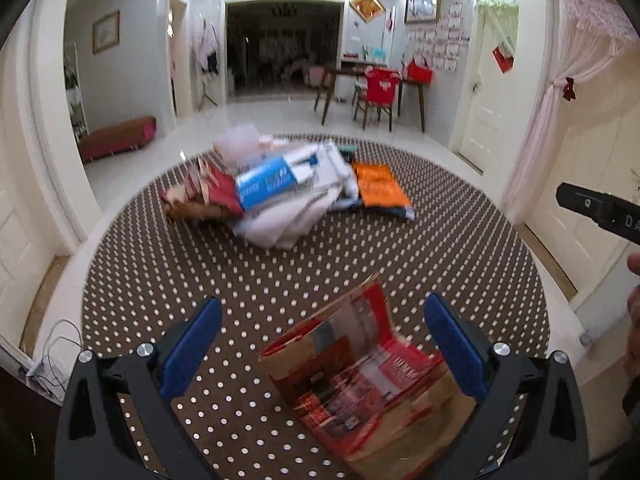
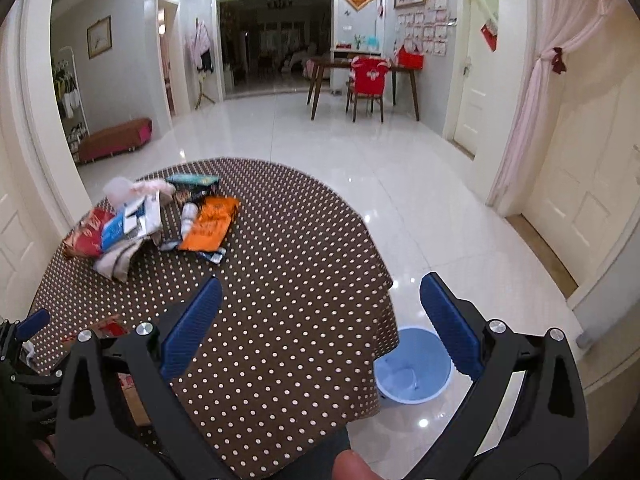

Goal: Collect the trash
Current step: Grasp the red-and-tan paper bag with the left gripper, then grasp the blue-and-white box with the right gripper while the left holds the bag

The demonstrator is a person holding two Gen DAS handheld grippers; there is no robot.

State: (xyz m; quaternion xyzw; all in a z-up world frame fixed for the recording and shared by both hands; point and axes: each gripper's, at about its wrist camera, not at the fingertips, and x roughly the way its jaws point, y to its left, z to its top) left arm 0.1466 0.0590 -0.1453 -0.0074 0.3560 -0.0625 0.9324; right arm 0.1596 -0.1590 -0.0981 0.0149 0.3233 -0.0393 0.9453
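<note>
the left gripper (image 1: 322,344) is held low over the round table (image 1: 280,280), pointing forward across its brown polka-dot cloth, with its blue fingers (image 1: 192,352) spread wide apart; between them, nearer the right finger, lies a crumpled red and brown paper bag (image 1: 372,380), flat on the cloth; whether the right finger touches the bag cannot be told; nothing is clamped. farther across the table sits the trash pile (image 1: 288,192): a red wrapper, a blue and white packet, pale cloth or paper, and an orange packet (image 1: 380,186) on the pile's right side; the pile is well apart from the gripper.

the right gripper (image 2: 320,320) is held over the table's near right edge, tilted slightly down, its jaws likewise wide open and empty; its left finger (image 2: 192,328) is over the cloth, its right finger over the white tiled floor (image 2: 360,140); between them, below the table edge, a light blue bin (image 2: 412,368) stands on the floor beside the hanging cloth; the tip of the left gripper shows at the far left of this view.
</note>
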